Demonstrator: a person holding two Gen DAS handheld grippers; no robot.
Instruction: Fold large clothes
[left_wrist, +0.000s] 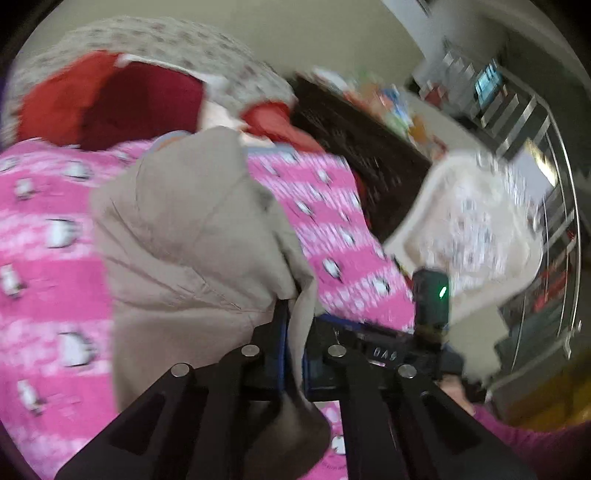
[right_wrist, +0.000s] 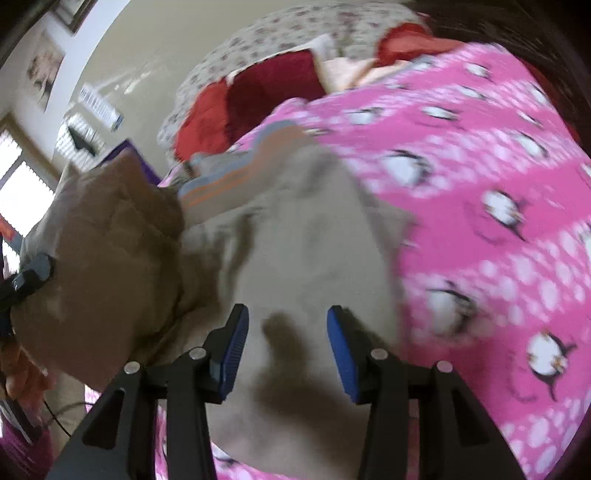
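A: Where's the beige garment (left_wrist: 192, 236)?
B: Centre frame, soft and creased, lying on the pink penguin-print fleece blanket (left_wrist: 48, 266). The left gripper (left_wrist: 293, 354) pinches a fold of it.
A: And the right gripper (right_wrist: 286, 350)?
B: Blue ribbed pads (right_wrist: 232, 350) spread apart over the cloth, holding nothing.

Left gripper (left_wrist: 294, 332) pinches beige garment (left_wrist: 192, 236) — over pink blanket (left_wrist: 48, 280).

One beige garment (left_wrist: 184, 236); one pink penguin-print blanket (left_wrist: 48, 258); two grippers, left gripper (left_wrist: 293, 332) and right gripper (right_wrist: 287, 332); one floral cover (left_wrist: 155, 40); one red cushion (left_wrist: 110, 99).
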